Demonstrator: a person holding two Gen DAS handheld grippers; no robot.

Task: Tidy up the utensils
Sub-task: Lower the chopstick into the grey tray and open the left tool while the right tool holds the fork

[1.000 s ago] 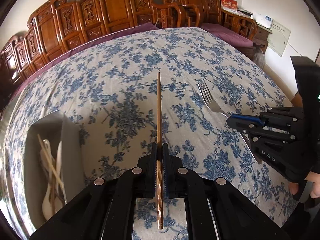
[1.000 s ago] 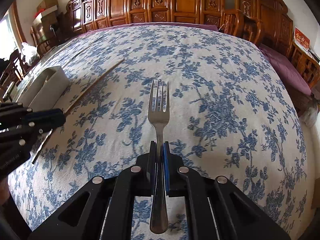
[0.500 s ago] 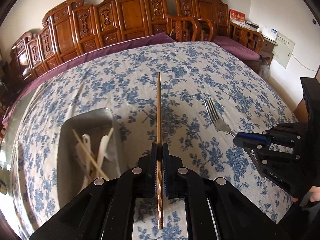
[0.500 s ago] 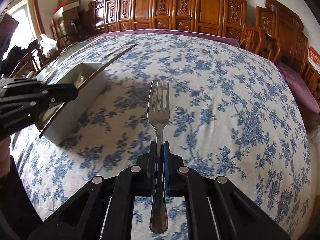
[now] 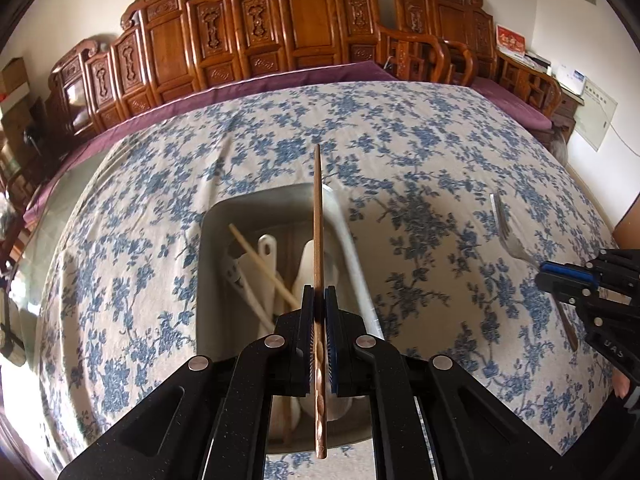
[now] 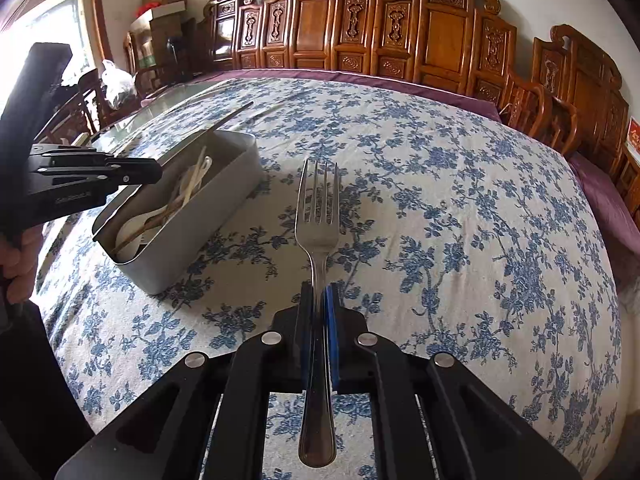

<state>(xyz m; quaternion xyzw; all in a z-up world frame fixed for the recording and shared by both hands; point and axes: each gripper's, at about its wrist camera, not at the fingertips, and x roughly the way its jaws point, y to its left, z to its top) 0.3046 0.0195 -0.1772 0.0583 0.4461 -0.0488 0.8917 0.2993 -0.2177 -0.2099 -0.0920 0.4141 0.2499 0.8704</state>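
My left gripper (image 5: 319, 300) is shut on a brown wooden chopstick (image 5: 317, 216), held directly above the grey metal utensil tray (image 5: 208, 264). The tray holds a pale chopstick (image 5: 260, 260) and white spoons (image 5: 267, 248). My right gripper (image 6: 319, 296) is shut on a silver fork (image 6: 318, 208), tines pointing forward, above the tablecloth to the right of the tray (image 6: 208, 216). The right gripper (image 5: 560, 276) with the fork (image 5: 506, 228) shows at the right of the left wrist view. The left gripper (image 6: 152, 168) shows over the tray in the right wrist view.
The table wears a blue floral cloth (image 6: 460, 200). Carved wooden chairs (image 5: 304, 20) line the far side. A glass-topped strip (image 6: 168, 104) lies at the table's far left. Boxes and a bag (image 6: 116, 80) stand beyond it.
My left gripper has swung left with the chopstick, from over the bare cloth to over the tray. The right gripper with the fork has come closer to the tray.
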